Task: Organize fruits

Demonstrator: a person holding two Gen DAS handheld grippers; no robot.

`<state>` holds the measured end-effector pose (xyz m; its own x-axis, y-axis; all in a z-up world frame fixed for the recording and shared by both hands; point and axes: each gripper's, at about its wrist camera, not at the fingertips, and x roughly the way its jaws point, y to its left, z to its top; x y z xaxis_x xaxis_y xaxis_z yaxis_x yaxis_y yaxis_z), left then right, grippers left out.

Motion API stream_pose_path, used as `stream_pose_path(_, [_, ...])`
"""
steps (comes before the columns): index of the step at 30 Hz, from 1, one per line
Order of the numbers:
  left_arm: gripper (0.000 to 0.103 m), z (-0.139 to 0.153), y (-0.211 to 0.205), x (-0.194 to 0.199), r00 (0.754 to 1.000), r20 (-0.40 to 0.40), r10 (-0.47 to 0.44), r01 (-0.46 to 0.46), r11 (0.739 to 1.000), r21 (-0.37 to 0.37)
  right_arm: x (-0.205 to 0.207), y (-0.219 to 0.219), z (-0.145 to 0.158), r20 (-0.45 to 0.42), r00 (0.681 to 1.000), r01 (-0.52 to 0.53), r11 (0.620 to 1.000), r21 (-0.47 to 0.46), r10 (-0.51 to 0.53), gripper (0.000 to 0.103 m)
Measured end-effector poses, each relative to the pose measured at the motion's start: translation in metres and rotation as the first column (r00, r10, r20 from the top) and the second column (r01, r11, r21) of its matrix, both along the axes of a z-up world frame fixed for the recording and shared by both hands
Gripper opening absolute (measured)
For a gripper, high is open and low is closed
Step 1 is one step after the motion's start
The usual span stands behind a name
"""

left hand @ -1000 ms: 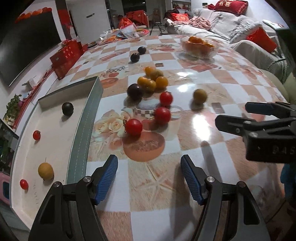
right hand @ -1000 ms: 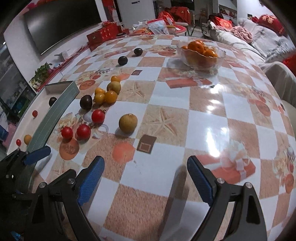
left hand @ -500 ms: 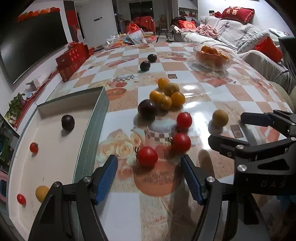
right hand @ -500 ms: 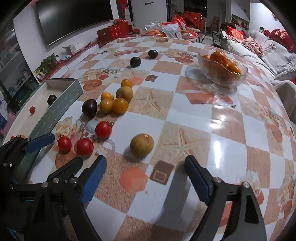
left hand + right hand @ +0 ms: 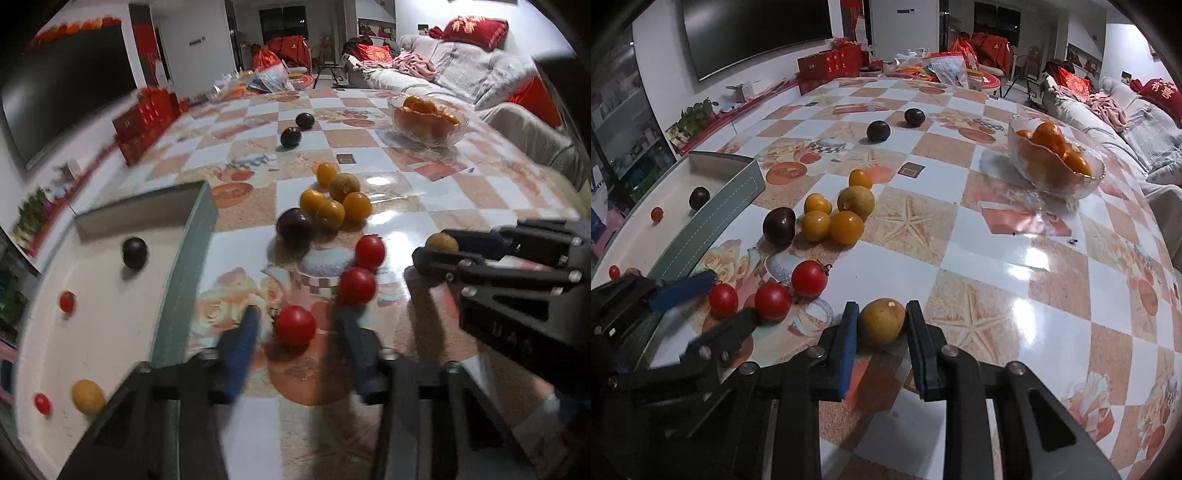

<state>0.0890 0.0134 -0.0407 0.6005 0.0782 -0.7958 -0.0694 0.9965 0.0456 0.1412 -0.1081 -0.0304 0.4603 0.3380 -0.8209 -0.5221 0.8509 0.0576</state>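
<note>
The brown longan [image 5: 881,322] sat on the table [image 5: 1015,258] between the right gripper [image 5: 881,325] pads, at 12 o'clock, jaws narrowed around it; contact uncertain. Left gripper [image 5: 295,328] straddled a tomato [image 5: 294,325].

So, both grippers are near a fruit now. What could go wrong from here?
1. The right gripper brackets the brown fruit; squeezing hard may bruise it.
2. The left gripper straddles the nearest tomato, with its right finger beside a second tomato, which could roll.
</note>
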Motion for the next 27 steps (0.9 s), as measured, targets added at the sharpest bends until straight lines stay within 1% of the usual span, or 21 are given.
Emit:
stream_pose_path(1, [0.040, 0.000, 0.001, 0.000, 1.000, -0.001, 0.006, -0.006, 1.000, -0.009, 0.000, -0.001, 0.000, 0.000, 1.000, 0.002, 1.000, 0.004, -0.002, 0.028])
stream_pose_path(3, [0.032, 0.000, 0.000, 0.000, 1.000, 0.006, 0.011, -0.011, 1.000, -0.013, -0.002, -0.003, 0.001, -0.003, 1.000, 0.005, 1.000, 0.014, -0.005, 0.028])
stream_pose_path(4, [0.025, 0.000, -0.001, -0.002, 1.000, 0.008, 0.007, -0.007, 1.000, -0.012, -0.003, -0.004, 0.001, -0.003, 1.000, 0.006, 1.000, 0.018, -0.006, 0.028])
stream_pose_path(7, [0.025, 0.000, -0.004, -0.005, 1.000, 0.008, 0.000, 0.000, 1.000, 0.003, -0.006, -0.009, 0.001, -0.005, 1.000, 0.010, 1.000, 0.028, -0.010, 0.028])
stream_pose_path(14, [0.025, 0.001, -0.004, -0.016, 1.000, -0.004, -0.011, 0.011, 1.000, -0.020, -0.013, -0.020, 0.006, -0.020, 1.000, 0.016, 0.997, 0.072, -0.015, 0.028])
stream_pose_path(18, [0.025, 0.001, -0.005, -0.023, 1.000, 0.001, -0.020, 0.020, 1.000, -0.021, -0.019, -0.025, 0.007, -0.026, 0.999, 0.022, 0.997, 0.076, -0.020, 0.028])
stream_pose_path(23, [0.025, 0.002, -0.003, -0.030, 1.000, -0.003, -0.029, 0.029, 0.998, -0.051, -0.025, -0.032, 0.007, -0.030, 0.999, 0.035, 0.997, 0.072, -0.033, 0.028])
stream_pose_path(27, [0.025, 0.006, -0.001, -0.038, 0.999, 0.005, -0.042, 0.042, 0.997, -0.059, -0.028, -0.036, 0.008, -0.040, 0.998, 0.049, 0.995, 0.083, -0.046, 0.028])
